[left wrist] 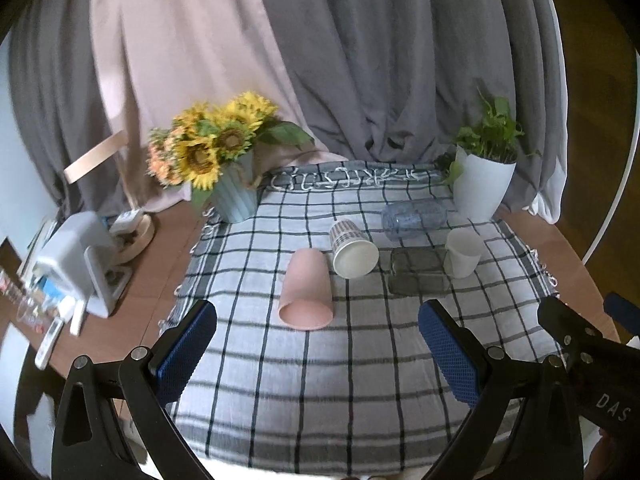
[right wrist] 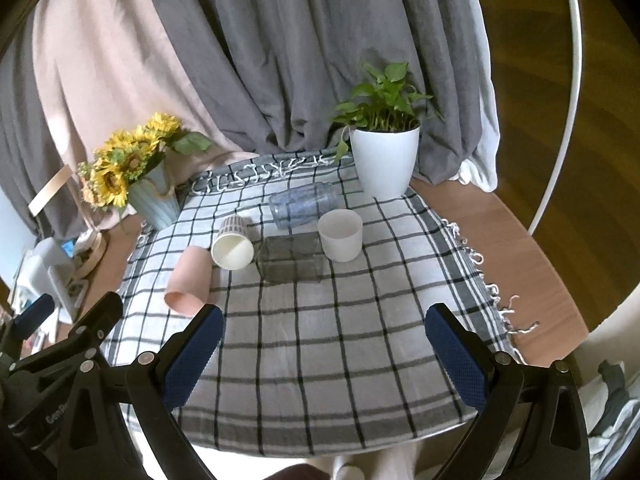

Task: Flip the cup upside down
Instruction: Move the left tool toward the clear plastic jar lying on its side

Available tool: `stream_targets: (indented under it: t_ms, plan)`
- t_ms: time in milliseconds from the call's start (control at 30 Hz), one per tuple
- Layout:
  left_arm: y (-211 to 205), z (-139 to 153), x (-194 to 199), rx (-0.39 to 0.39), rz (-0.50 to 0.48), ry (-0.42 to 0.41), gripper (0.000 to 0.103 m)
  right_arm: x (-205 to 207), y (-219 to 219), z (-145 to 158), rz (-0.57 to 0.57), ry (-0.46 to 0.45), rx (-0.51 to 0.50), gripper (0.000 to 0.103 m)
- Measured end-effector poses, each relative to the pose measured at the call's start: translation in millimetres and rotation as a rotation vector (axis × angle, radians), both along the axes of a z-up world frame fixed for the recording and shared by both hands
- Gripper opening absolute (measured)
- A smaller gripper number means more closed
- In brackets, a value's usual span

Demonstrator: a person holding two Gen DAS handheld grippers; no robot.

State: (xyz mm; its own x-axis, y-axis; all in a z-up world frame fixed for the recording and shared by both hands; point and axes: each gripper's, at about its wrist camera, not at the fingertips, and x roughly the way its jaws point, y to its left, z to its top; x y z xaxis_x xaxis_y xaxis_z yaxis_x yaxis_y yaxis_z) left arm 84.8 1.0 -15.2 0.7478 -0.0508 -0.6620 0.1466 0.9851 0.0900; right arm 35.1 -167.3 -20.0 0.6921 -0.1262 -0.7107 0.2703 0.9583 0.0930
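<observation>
White, the upright cup (right wrist: 340, 235) stands mouth-up on checked cloth (right wrist: 320, 340); both grippers (left wrist: 318, 344) (right wrist: 324, 346) gape wide, empty.

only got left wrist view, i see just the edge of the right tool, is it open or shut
observer: The right tool is open, fingers wide apart, nothing between them, above the near part of the checked cloth.
operator: ok and the white cup, can you see down into it from there
observer: Yes. The right wrist view looks into the white cup: it stands upright, mouth up, and looks empty.
</observation>
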Motion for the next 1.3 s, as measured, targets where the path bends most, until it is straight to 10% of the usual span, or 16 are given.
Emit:
stream_targets:
  t_ms: [767,1300]
  plan:
    - [-53.5,-46.6,173.9,0.014,-0.319,0.232,0.103,110.4,-34.1,-31.3,-0.303,0.038,0.121,0.102]
    - [-164.0,-94.0,290.4,0.153,-0.857,0.365,0.1,173.8,-81.6,-74.9,-0.675,0.077,0.373,0.102]
